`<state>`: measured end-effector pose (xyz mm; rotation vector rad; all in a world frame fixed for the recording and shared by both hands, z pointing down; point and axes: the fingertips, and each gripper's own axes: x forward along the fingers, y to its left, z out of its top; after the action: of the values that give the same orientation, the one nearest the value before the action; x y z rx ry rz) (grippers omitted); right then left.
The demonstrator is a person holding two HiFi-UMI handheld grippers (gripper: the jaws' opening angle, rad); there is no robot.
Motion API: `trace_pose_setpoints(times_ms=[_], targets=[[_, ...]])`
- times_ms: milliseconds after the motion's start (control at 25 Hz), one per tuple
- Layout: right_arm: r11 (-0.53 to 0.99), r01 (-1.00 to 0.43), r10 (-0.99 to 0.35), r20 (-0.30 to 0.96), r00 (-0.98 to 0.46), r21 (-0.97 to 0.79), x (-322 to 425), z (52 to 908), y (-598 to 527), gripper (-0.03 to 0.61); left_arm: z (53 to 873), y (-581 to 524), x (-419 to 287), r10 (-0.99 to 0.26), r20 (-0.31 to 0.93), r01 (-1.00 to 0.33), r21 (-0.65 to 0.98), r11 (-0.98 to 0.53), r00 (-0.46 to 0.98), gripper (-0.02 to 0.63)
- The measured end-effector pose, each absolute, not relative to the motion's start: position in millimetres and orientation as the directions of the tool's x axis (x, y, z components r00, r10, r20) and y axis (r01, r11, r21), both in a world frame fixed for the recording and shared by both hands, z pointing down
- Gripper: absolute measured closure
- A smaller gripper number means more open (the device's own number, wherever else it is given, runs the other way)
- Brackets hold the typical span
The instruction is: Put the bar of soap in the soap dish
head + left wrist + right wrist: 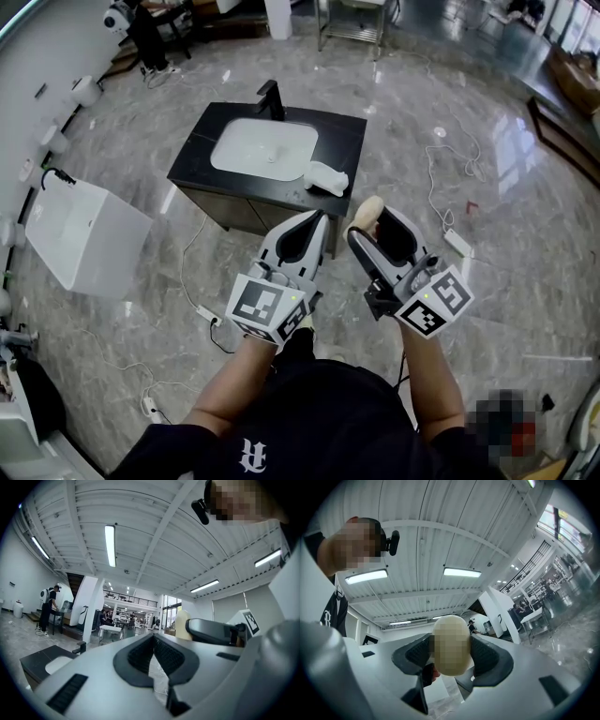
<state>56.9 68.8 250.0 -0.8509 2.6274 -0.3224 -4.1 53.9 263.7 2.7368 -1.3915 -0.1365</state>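
Observation:
A cream bar of soap (367, 211) is clamped between the jaws of my right gripper (368, 225), held in the air in front of the vanity. In the right gripper view the soap (450, 641) fills the gap between the dark pads (487, 656). My left gripper (316, 218) hangs beside it, shut with nothing in it; its pads (140, 654) meet at the tip. The white soap dish (328, 177) lies on the black counter (342, 131), at the front right corner beside the white basin (265, 148), beyond both grippers.
A black faucet (272, 98) stands behind the basin. A white box-shaped sink (80, 234) sits on the floor at the left. Cables and a power strip (457, 242) lie on the marble floor. A person (145, 37) stands at the far back left.

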Motion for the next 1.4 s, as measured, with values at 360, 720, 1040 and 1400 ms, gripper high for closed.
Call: trace_pose_setpoints(times_ms=[360,720,1040,1400], targets=[[0.754,-0.561,-0.647,-0.239,-0.724,-0.341,20.5,253.7,-26.5,0.316,269.1,-49.9,-39.5,-0.775,-0.024,-0.769,0.109,-0.630,0.632,0.607],[0.717,-0.604,-0.688,-0.216,-0.692,-0.349,-4.9,266.2,-98.5,0.316,283.2,-122.9,-61.0,-0.735,-0.011,-0.729,0.114,-0.675,0.678,0.607],[0.706,-0.625,-0.692,-0.139,-0.709,-0.332,-7.1,301.3,-144.8,0.316,311.6,-169.8,-63.6,-0.732,0.015,-0.725,0.150,-0.672,0.682,0.607],[0.724,-0.602,-0.650,-0.037,-0.759,-0.337,-2.6,375.2,-202.1,0.316,366.2,-225.5,-50.0,-0.755,0.060,-0.752,0.169,-0.637,0.653,0.607]])
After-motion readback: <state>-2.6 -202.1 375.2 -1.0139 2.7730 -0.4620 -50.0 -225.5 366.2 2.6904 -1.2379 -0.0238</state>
